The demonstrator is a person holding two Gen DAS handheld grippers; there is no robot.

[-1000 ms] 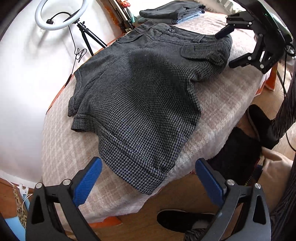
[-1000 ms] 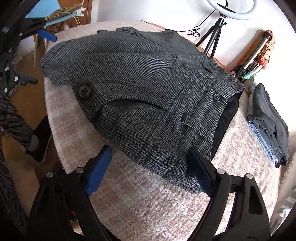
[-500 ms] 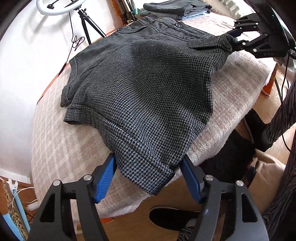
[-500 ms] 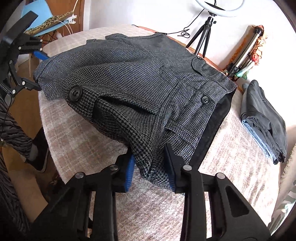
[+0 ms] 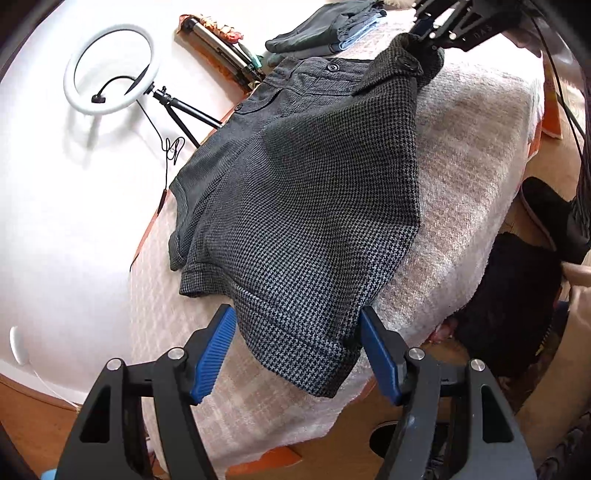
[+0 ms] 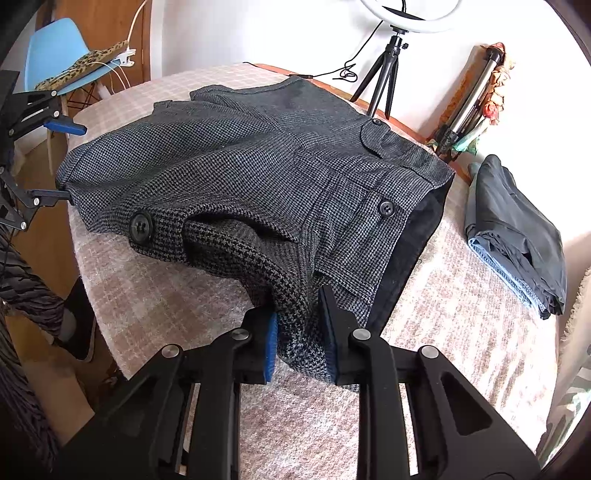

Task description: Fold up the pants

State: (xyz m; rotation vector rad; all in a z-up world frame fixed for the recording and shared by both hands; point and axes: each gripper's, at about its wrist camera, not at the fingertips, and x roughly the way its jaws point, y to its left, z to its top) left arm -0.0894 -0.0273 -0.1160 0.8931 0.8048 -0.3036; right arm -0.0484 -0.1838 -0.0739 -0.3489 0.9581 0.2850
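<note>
Dark grey houndstooth shorts (image 5: 303, 192) lie on a table covered with a pale checked cloth (image 5: 472, 155). My left gripper (image 5: 297, 350) has its blue pads on either side of the near leg hem at the table's front edge, still fairly wide apart. My right gripper (image 6: 299, 332) is shut on the near waistband corner of the shorts (image 6: 258, 177) and lifts it a little. The right gripper also shows at the top right of the left wrist view (image 5: 428, 33), and the left gripper at the left edge of the right wrist view (image 6: 55, 162).
A stack of folded dark and blue garments (image 6: 517, 236) lies at the far end of the table. A ring light on a tripod (image 5: 110, 70) stands by the white wall. A blue chair (image 6: 59, 59) stands beyond the table. A person's legs and shoes (image 5: 546, 214) are beside the table edge.
Both grippers have moved in onto the shorts. The right one has closed on the waistband corner and raised it. The left one's pads have narrowed around the leg hem.
</note>
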